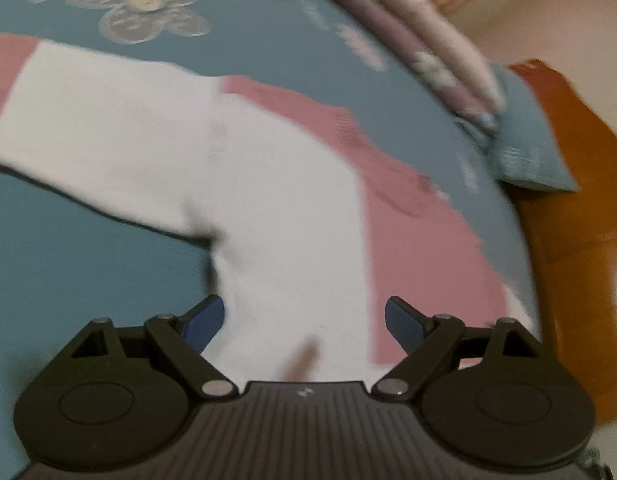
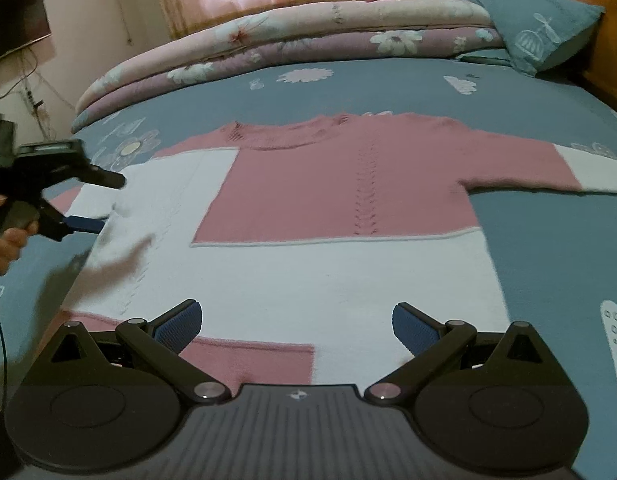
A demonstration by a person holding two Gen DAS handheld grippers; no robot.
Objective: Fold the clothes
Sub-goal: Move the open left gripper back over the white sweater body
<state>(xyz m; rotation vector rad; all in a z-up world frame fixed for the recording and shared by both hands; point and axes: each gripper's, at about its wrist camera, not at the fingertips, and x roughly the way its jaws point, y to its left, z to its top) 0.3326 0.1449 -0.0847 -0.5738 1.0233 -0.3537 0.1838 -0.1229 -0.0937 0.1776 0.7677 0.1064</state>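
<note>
One pink and white sweater (image 2: 308,208) lies flat on the blue bed cover (image 2: 548,240), just ahead of both tongs. The left gripper (image 1: 304,320) and right gripper (image 2: 296,326) are wide open and hold nothing. A folded flowery quilt (image 2: 288,40) and a blue pillow (image 2: 540,28) sit at the far side.

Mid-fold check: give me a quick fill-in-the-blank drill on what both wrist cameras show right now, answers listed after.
1. The pink and white knitted sweater lies flat on the blue flower-print ____.
2. Both the left gripper and the right gripper have their jaws ____.
3. In the right wrist view, the sweater's right-hand sleeve is stretched out and ends in a ____ cuff.
4. The blue pillow lies beside the rolled floral ____.

Missing words: bedsheet; open; white; quilt
</note>
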